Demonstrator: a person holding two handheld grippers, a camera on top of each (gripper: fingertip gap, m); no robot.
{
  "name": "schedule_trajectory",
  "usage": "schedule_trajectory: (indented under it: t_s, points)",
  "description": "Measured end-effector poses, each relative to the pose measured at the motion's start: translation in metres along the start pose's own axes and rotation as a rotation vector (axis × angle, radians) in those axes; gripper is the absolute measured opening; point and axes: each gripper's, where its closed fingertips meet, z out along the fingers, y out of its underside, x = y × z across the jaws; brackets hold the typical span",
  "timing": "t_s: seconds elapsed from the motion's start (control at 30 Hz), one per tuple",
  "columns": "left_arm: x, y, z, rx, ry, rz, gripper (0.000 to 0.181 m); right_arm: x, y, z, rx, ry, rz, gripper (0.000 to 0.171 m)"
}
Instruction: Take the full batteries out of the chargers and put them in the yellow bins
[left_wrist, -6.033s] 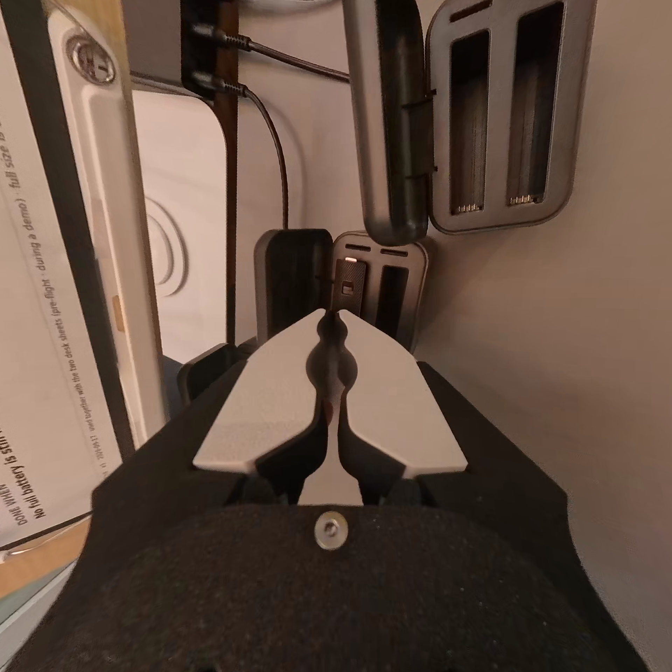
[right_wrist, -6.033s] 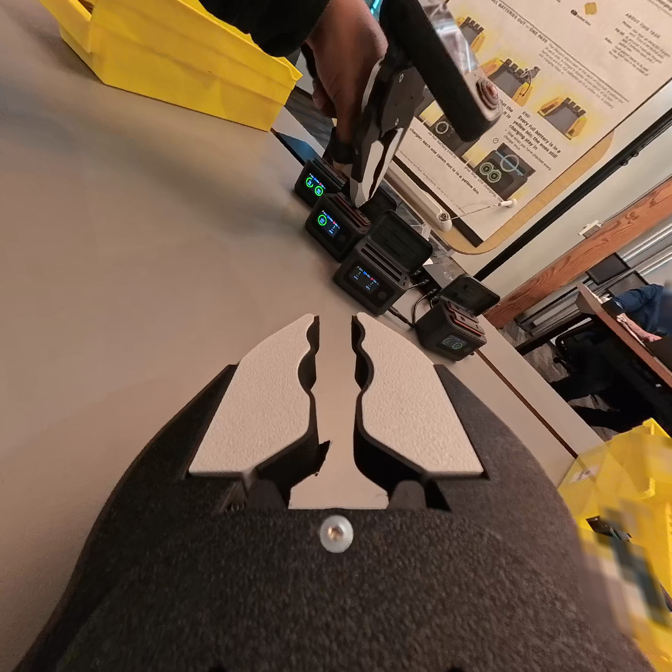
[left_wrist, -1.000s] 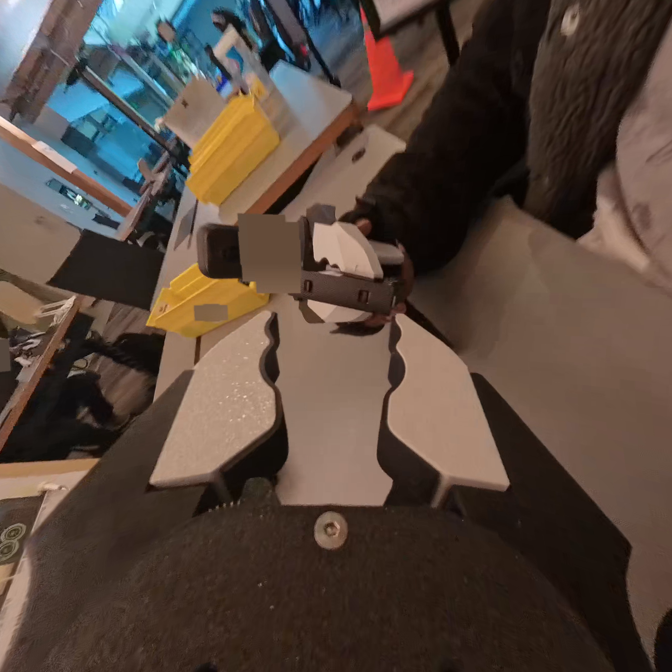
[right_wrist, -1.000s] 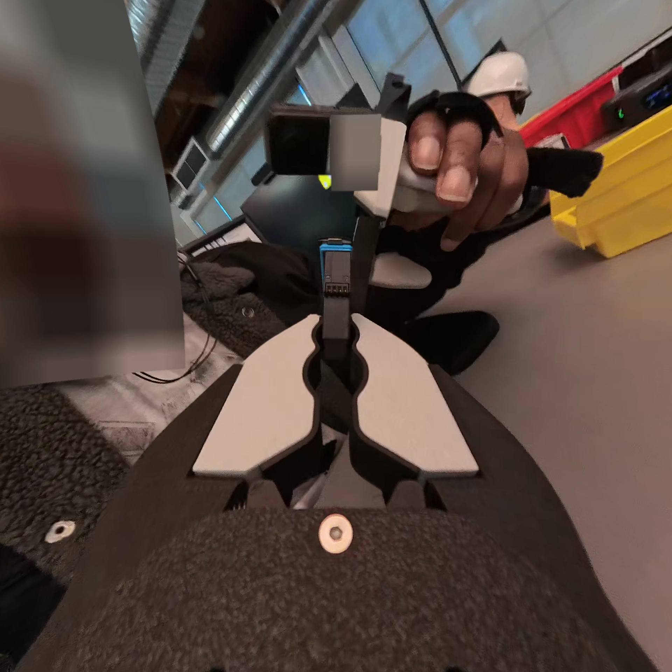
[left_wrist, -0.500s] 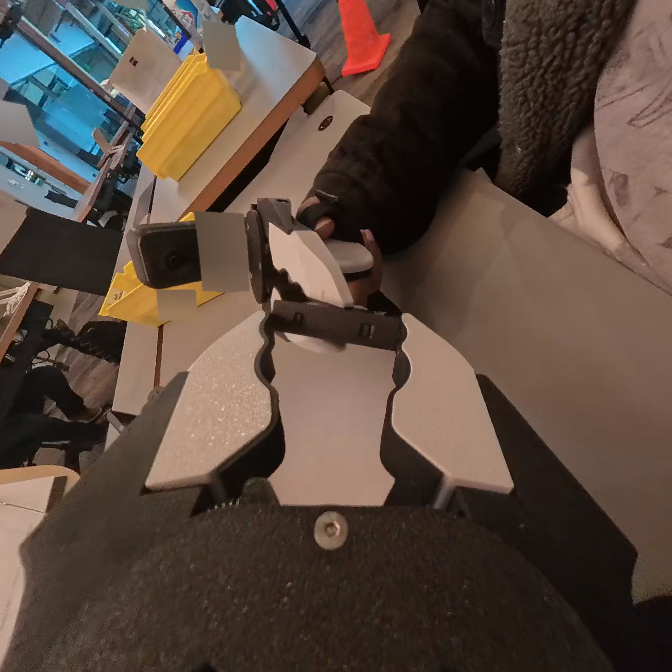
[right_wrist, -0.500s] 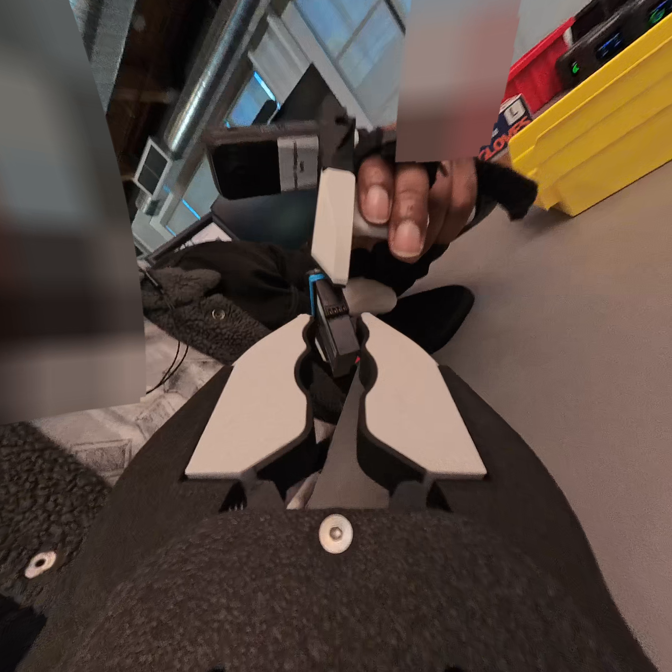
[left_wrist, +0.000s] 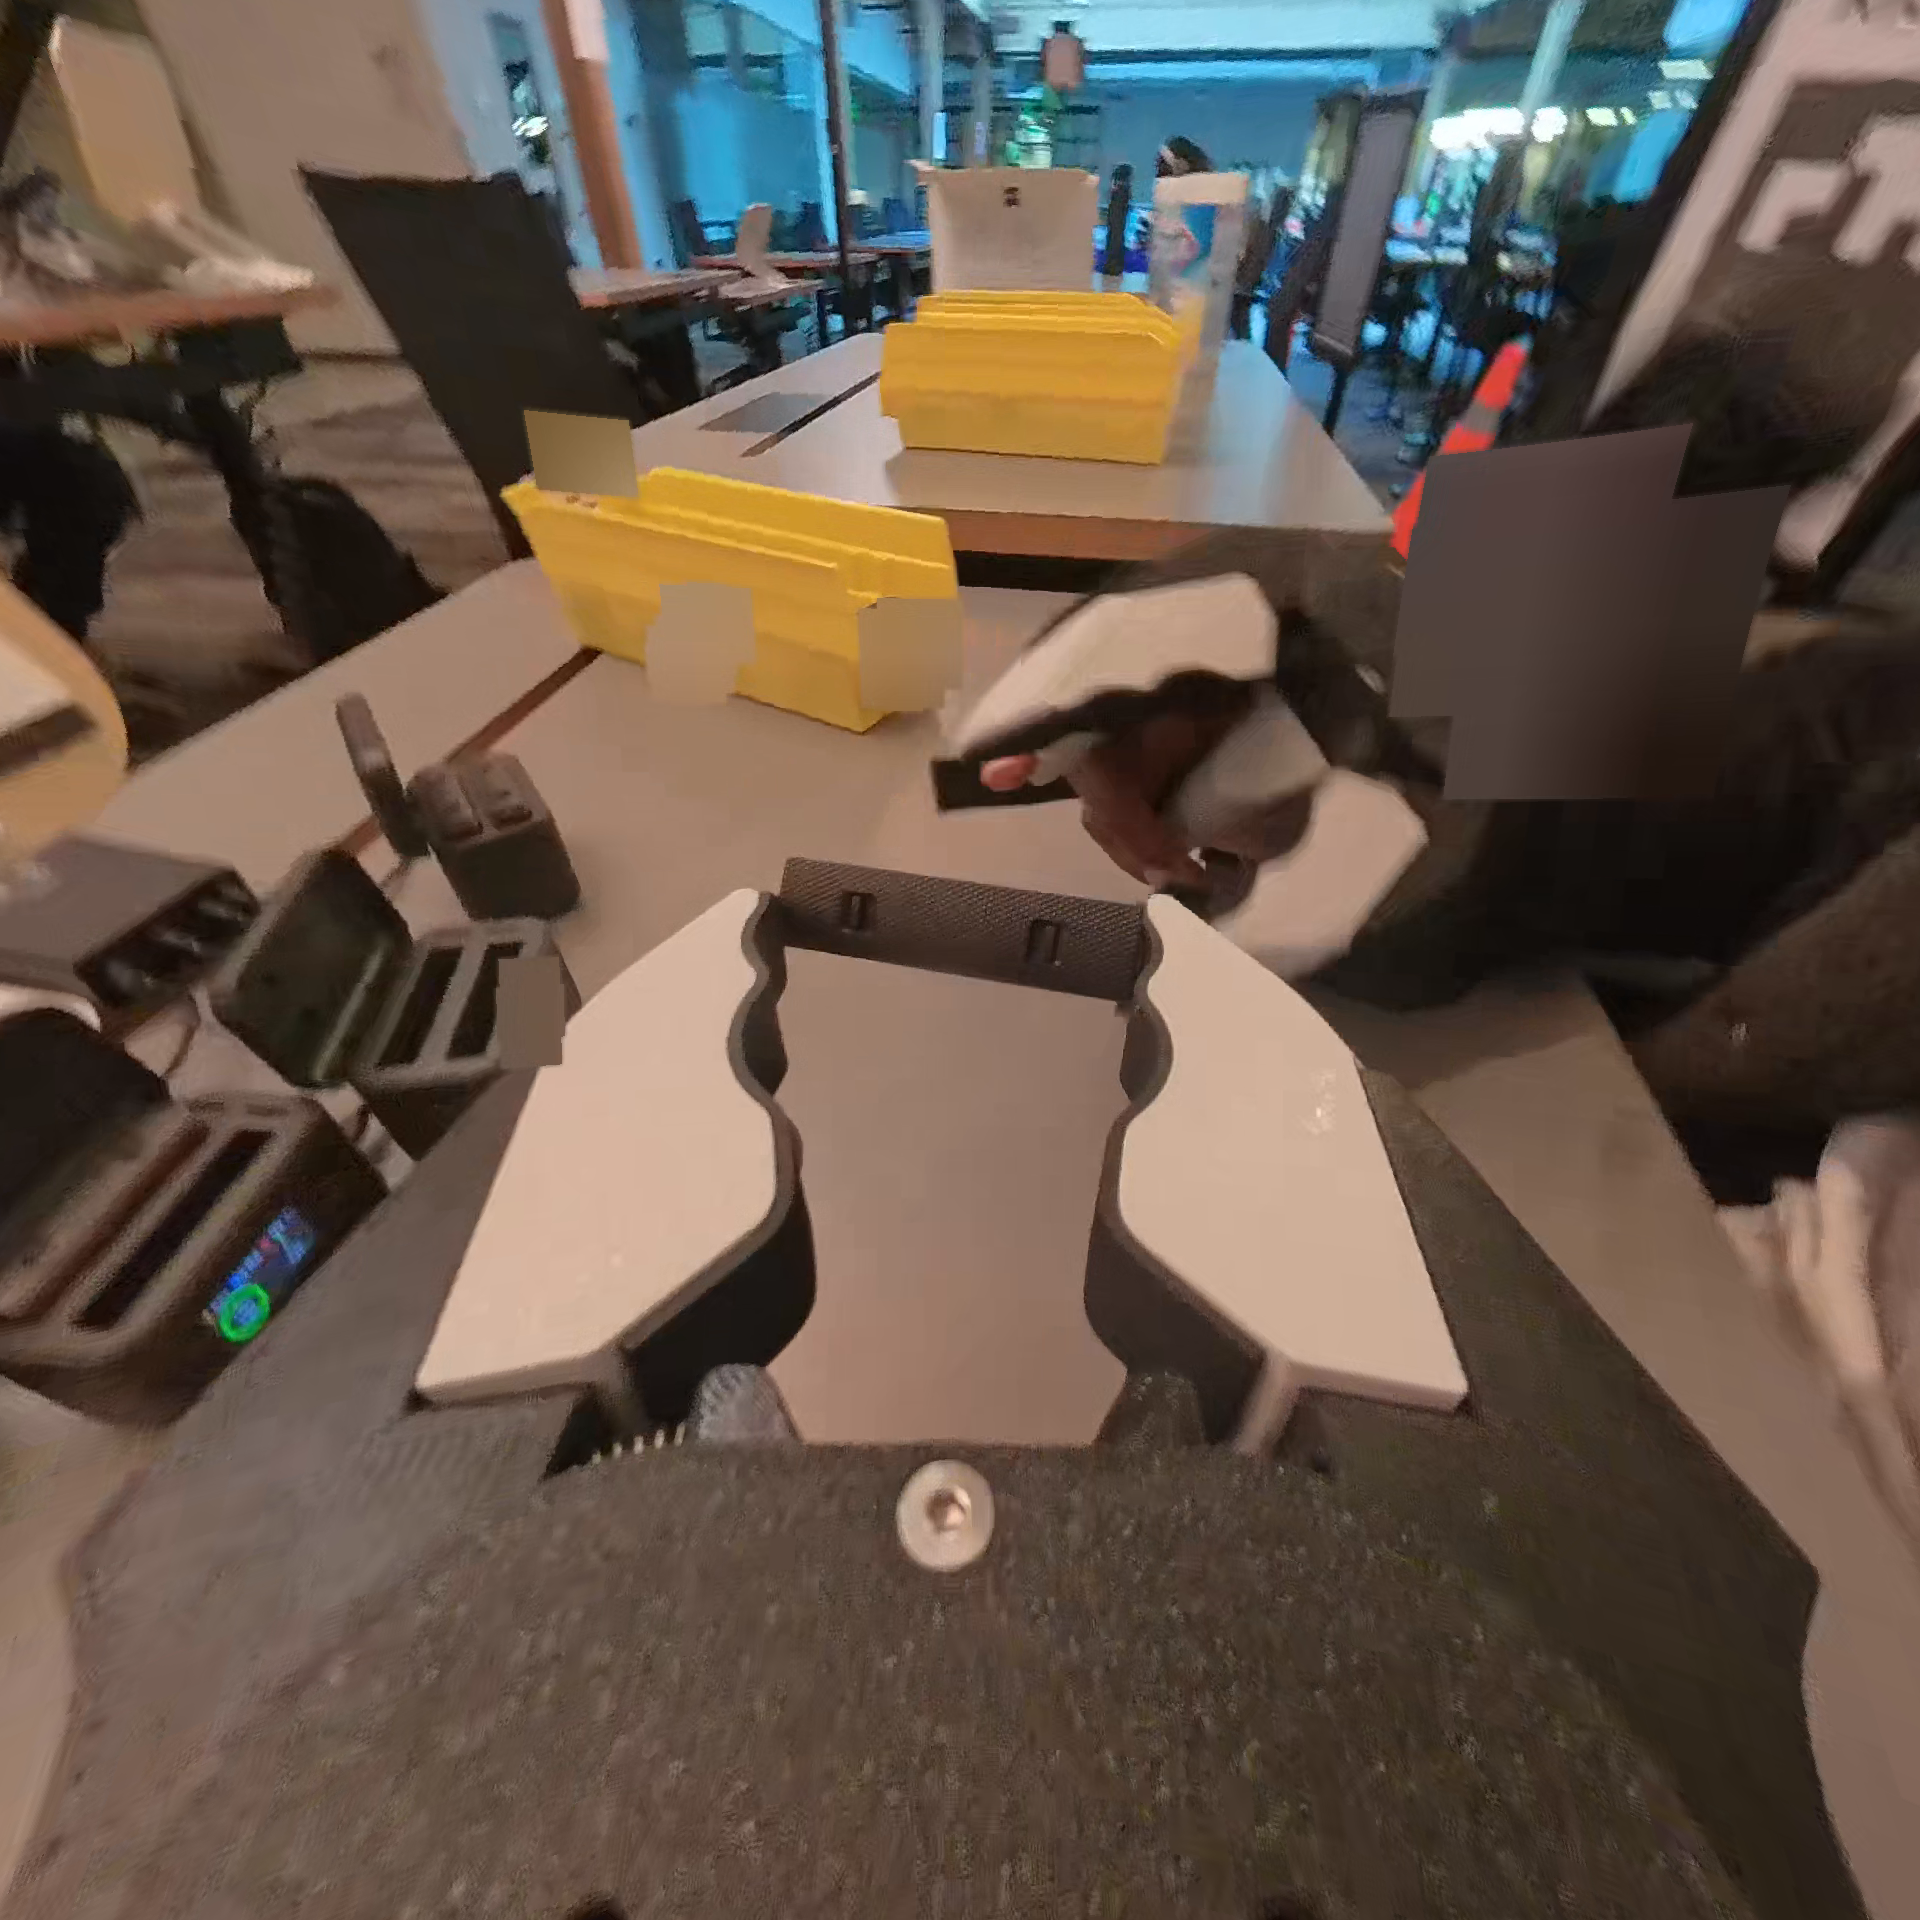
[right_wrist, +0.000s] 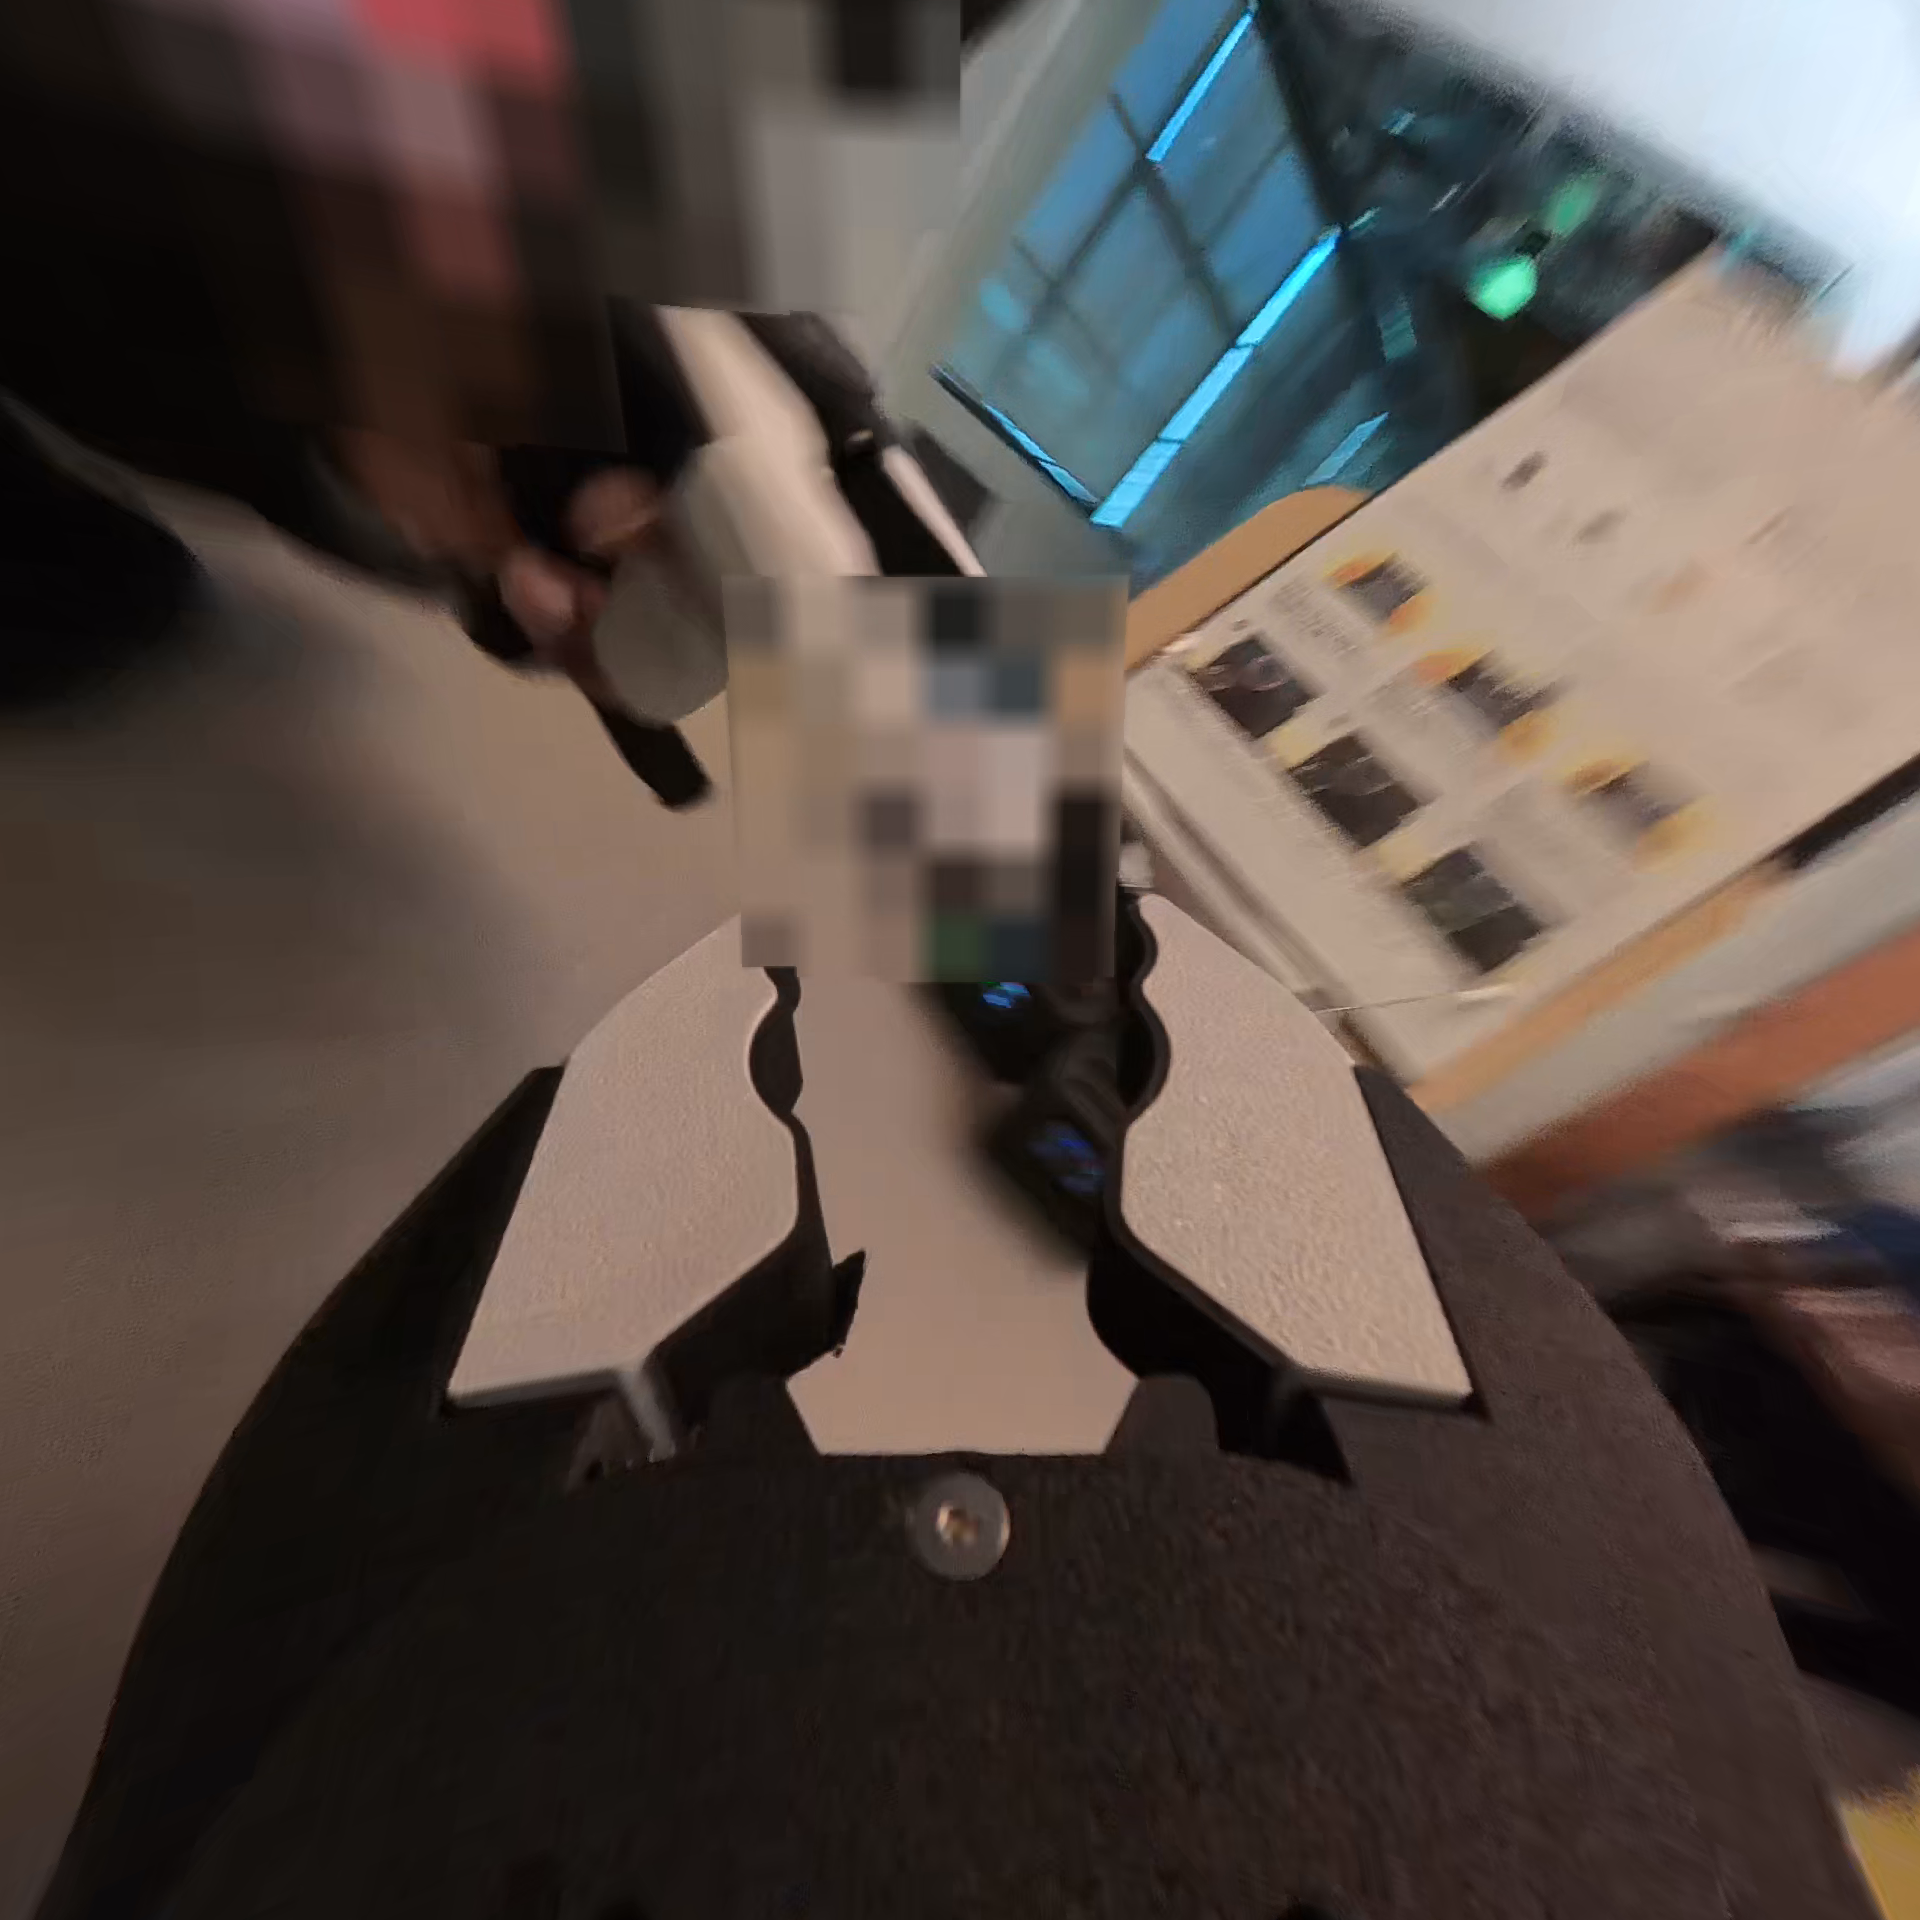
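I see the battery spanning crosswise between my left gripper fingertips. Chargers sit on the table to its left, a bin beyond.

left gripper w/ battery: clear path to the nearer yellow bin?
Probably yes. The left gripper holds the battery crosswise, and bare table lies ahead up to the yellow bin.

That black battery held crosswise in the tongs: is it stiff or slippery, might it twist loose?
Likely stiff: the battery spans the left tongs without sagging. Its knurled face probably grips well. Pinched only at its ends, it might pivot.
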Motion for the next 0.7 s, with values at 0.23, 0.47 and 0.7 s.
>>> schedule_trajectory:
  t_s: [0.23,0.47,0.7]
  points:
    - [0.002,0.017,0.02,-0.03,0.014,-0.374,0.063,-0.005,0.003,0.005,-0.068,0.216,-0.331,0.02]
    - [0.01,0.013,0.018,-0.026,0.094,-0.33,0.07,-0.002,-0.002,0.003,-0.025,0.153,-0.149,0.01]
    - [0.018,0.011,-0.005,-0.24,0.111,0.275,0.061,-0.013,-0.007,-0.002,0.085,-0.237,0.473,0.01]
